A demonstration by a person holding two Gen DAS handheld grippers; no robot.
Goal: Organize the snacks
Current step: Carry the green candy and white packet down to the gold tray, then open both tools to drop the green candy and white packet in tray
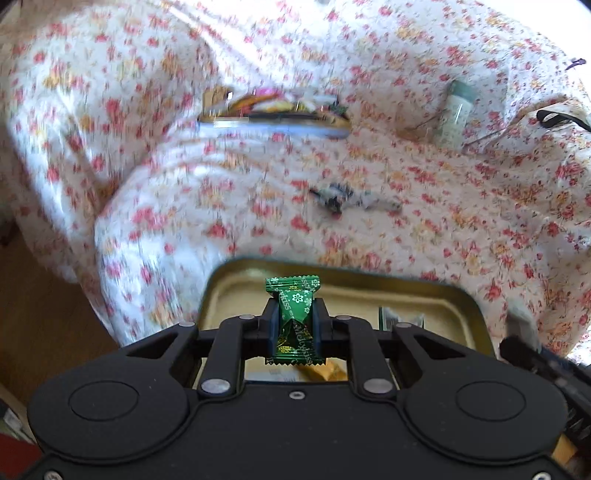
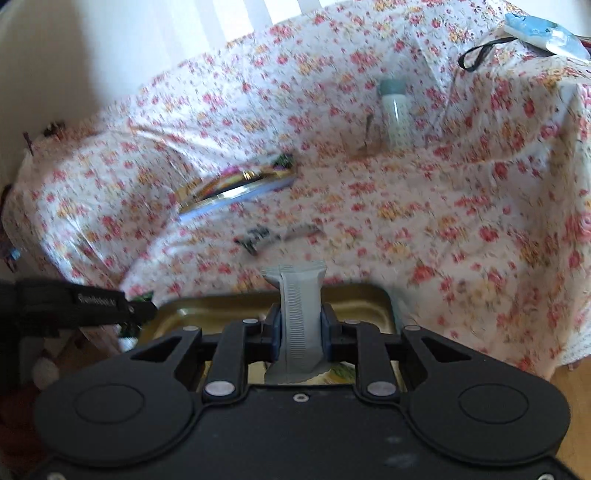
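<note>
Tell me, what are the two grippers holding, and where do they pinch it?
The left gripper pinches a green candy across its middle. The right gripper pinches a grey snack packet around its middle, ends sticking out.

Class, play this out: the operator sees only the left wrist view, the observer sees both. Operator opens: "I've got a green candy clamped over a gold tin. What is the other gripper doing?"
Observer: The right gripper is shut on a grey sachet.
Operator: Where is it?
Observer: Above the same gold tin, with your left gripper just past the tin's left edge.
Operator: Anything on the cloth I'm missing?
Observer: A pale blue packet lies at the far right, beyond the black strap.
</note>
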